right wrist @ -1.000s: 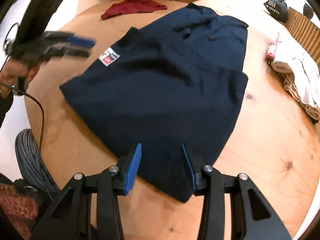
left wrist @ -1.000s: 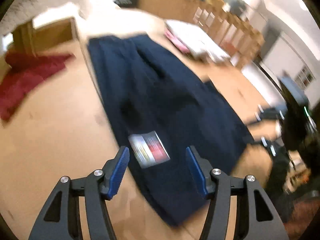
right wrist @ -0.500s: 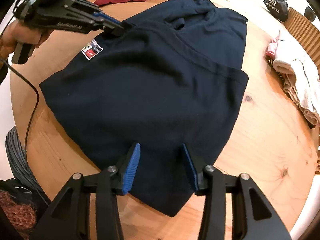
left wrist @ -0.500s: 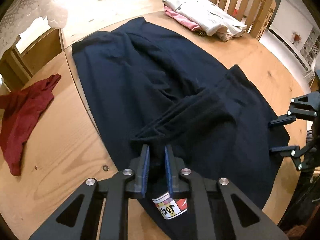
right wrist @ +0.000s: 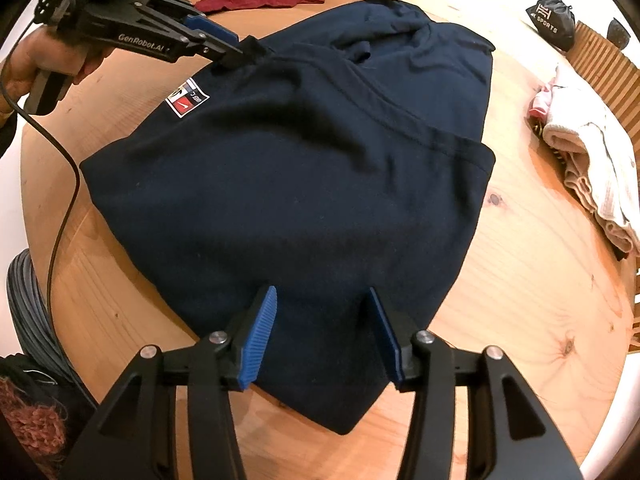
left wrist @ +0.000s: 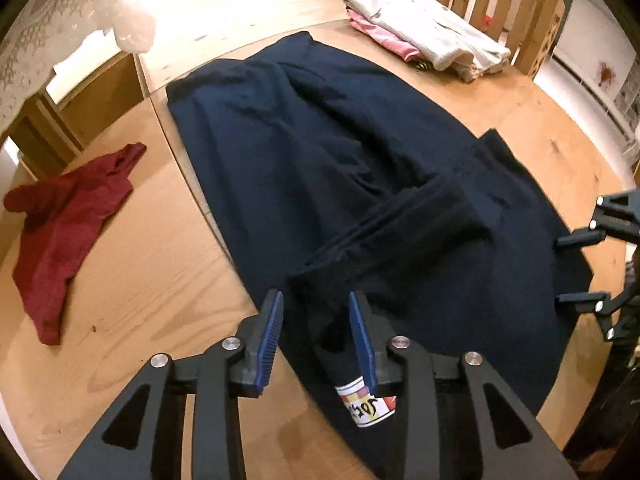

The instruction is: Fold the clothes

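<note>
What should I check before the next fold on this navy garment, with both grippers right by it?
1. Left grip: not ok. The left gripper has its jaws opening, with a raised ridge of the navy garment between them but not pinched.
2. Right grip: not ok. The right gripper has its jaws opening over the near hem and holds nothing.
3. Fabric smooth: not ok. A ridge and wrinkles cross the middle.
4. Neighbours clear: ok. The red cloth and the folded pile lie apart from the garment.
5. Room on the table: ok. Bare wood shows beside the garment.
</note>
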Action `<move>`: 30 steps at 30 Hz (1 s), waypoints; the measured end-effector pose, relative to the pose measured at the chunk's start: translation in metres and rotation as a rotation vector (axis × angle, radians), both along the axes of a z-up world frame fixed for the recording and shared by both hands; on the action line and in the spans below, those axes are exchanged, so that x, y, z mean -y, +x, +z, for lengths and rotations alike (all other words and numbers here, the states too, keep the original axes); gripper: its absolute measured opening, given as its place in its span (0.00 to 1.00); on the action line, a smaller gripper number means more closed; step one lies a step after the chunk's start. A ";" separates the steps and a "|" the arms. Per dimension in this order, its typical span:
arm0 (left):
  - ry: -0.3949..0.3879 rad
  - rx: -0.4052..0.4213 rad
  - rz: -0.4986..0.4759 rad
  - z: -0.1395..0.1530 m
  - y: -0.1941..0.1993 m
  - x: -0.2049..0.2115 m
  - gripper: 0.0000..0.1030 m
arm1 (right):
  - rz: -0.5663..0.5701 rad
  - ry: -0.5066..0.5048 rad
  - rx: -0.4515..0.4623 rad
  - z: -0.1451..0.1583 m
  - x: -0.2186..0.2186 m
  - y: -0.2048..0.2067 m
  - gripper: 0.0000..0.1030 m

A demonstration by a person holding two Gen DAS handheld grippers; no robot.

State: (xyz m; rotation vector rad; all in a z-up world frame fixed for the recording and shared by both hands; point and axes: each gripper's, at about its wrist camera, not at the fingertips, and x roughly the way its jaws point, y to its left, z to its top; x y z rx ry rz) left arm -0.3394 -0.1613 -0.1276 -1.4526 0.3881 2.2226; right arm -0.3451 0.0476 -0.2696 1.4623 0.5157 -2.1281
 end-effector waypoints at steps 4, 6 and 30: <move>-0.011 0.015 -0.021 -0.008 -0.002 -0.004 0.31 | -0.006 -0.005 0.002 0.001 0.003 -0.004 0.48; 0.000 0.016 -0.030 -0.011 -0.002 -0.006 0.20 | -0.006 -0.008 -0.001 0.002 -0.001 -0.002 0.49; 0.014 -0.138 0.075 0.025 0.011 0.029 0.38 | -0.058 -0.163 0.049 0.021 -0.019 -0.001 0.51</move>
